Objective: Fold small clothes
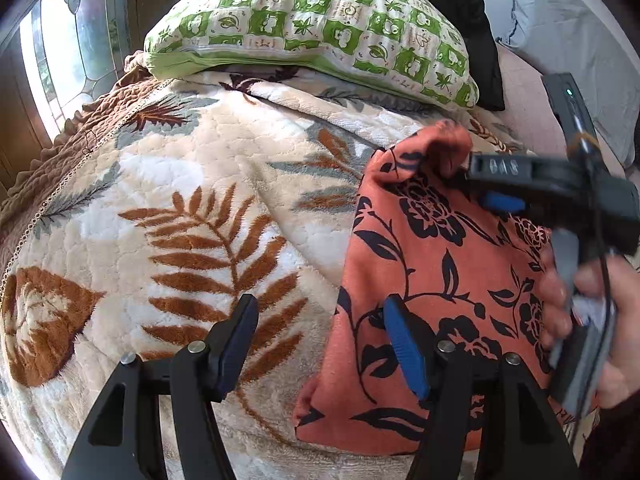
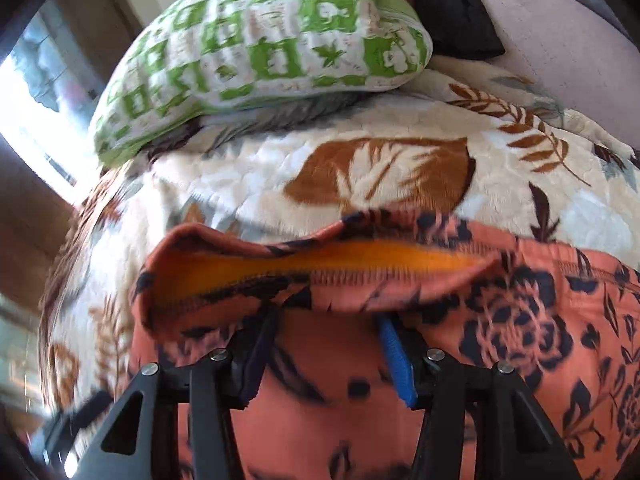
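Nearest the left camera, the left gripper (image 1: 320, 344) is held with fingers spread wide, empty, at the left edge of the orange floral garment (image 1: 432, 264) on the leaf-print blanket (image 1: 168, 184). Farther right, the right gripper (image 1: 476, 184) is seen parted under a raised fold. Beyond lies a green pillow (image 1: 312, 32).
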{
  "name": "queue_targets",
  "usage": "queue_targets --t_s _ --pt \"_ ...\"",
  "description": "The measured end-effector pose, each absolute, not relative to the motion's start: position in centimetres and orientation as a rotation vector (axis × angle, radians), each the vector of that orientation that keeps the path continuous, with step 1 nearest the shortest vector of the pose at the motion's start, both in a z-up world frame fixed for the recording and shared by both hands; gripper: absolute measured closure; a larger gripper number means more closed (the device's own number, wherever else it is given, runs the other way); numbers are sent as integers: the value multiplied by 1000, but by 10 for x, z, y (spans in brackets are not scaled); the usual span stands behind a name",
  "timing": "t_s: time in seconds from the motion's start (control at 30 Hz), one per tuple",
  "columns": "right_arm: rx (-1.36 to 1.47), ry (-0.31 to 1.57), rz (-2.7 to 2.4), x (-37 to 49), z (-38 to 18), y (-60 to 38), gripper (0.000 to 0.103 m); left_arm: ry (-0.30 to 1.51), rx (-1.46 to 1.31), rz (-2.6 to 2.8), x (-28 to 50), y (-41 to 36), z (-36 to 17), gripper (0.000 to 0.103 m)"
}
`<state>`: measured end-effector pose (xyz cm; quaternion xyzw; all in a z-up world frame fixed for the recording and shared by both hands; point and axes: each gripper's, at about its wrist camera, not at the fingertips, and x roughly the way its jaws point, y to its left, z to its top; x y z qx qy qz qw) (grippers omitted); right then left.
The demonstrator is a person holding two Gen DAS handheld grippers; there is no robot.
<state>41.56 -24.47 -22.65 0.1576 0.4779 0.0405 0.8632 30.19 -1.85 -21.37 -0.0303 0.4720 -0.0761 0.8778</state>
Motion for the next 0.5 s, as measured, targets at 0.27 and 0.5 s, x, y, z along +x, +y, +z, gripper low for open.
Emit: queue_targets --t_s 0.27,0.5 --pt "505 800 -30 346 -183 -311 48 940 -150 -160 297 -5 -194 37" --pt "454 833 -261 171 -208 -394 48 890 19 -253 274 -62 -189 30"
